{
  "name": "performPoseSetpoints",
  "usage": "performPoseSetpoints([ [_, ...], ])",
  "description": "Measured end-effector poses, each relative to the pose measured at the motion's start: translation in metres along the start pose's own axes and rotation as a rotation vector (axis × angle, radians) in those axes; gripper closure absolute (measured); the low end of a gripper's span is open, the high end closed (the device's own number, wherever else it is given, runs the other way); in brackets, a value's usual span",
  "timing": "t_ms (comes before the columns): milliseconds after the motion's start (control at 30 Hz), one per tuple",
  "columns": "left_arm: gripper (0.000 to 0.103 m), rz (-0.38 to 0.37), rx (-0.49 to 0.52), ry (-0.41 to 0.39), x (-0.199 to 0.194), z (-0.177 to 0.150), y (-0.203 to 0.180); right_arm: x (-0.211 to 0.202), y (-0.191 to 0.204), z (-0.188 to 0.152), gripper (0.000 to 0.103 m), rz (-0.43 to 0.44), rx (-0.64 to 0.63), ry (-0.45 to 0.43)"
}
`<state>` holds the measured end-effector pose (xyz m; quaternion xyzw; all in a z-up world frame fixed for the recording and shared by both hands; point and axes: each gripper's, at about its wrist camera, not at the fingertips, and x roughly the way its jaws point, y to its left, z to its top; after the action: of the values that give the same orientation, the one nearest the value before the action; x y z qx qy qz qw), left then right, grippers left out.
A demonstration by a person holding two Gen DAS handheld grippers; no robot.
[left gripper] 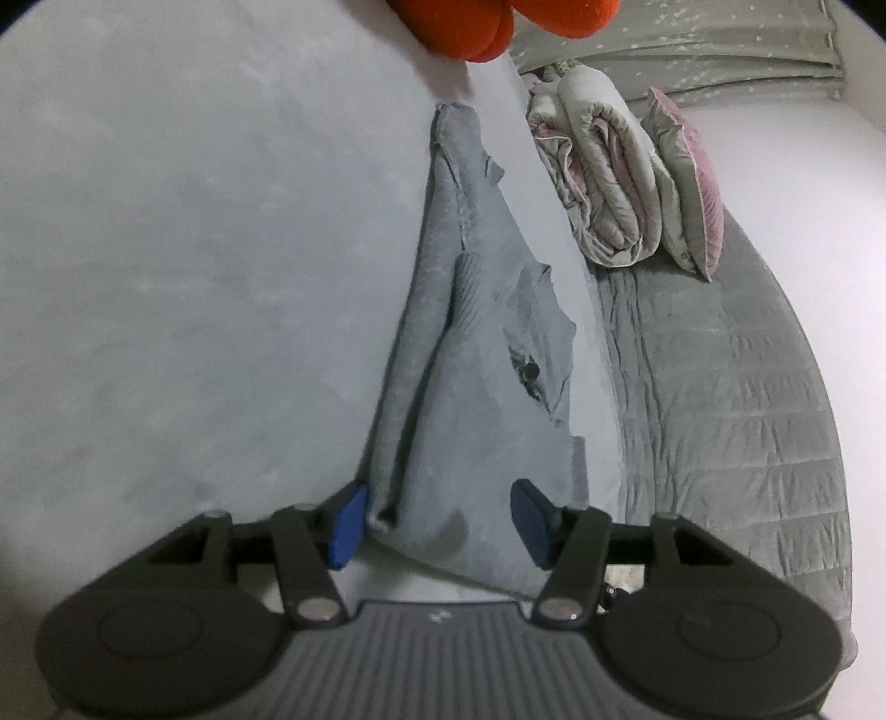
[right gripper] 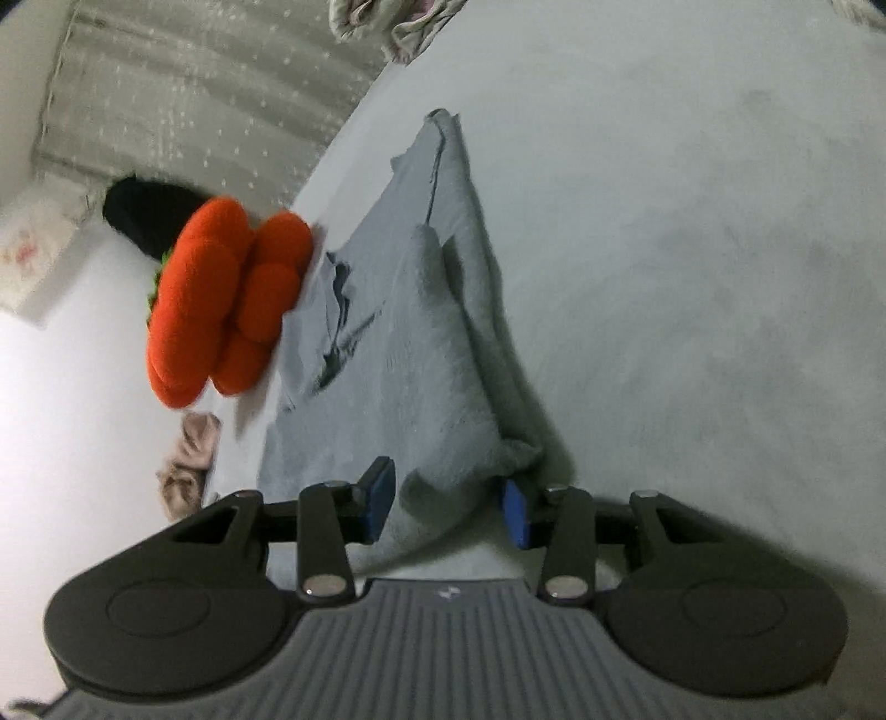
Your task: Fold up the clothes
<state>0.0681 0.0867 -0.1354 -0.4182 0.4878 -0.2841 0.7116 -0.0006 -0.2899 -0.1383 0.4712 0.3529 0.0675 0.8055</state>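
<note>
Garment: grey garment (left gripper: 476, 354) on the pale surface (left gripper: 194, 249), near edge.
Left gripper (left gripper: 437, 518): jaws half-open, cloth corner between, grip unclear.
Right gripper (right gripper: 448, 501): likewise unclear.
Cut off: orange cushion (left gripper: 470, 27).

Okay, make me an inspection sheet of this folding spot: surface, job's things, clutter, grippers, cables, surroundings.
Surface: pale grey sheet spread flat.
Job's things: grey garment, partly folded and rumpled, dark print on it.
Clutter: orange plush cushion touching the garment's edge; rolled quilt and pink-backed pillow beside the sheet; beige crumpled cloth near the cushion.
Grippers: left gripper with jaws apart, garment edge between them, pads not pressing; right gripper likewise straddles a garment fold, whether it pinches cannot be told.
Cables: nothing seen.
Surroundings: grey quilted bedspread; patterned grey curtain; a dark object behind the cushion, unclear.
</note>
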Motion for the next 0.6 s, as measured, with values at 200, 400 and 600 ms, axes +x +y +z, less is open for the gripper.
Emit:
performPoseSetpoints([
  [200,0.059,-0.028,-0.035,-0.012,0.007,0.006,0.007,0.002,0.002,0.006,0.06,0.015,0.019,-0.022],
  [400,0.077,-0.05,-0.071,-0.017,0.015,0.009,0.014,0.008,0.001,0.011,0.06,0.024,0.039,-0.049],
  [600,0.085,-0.066,-0.102,-0.008,0.019,0.011,0.019,0.008,0.003,0.017,0.06,0.004,0.042,-0.076],
])
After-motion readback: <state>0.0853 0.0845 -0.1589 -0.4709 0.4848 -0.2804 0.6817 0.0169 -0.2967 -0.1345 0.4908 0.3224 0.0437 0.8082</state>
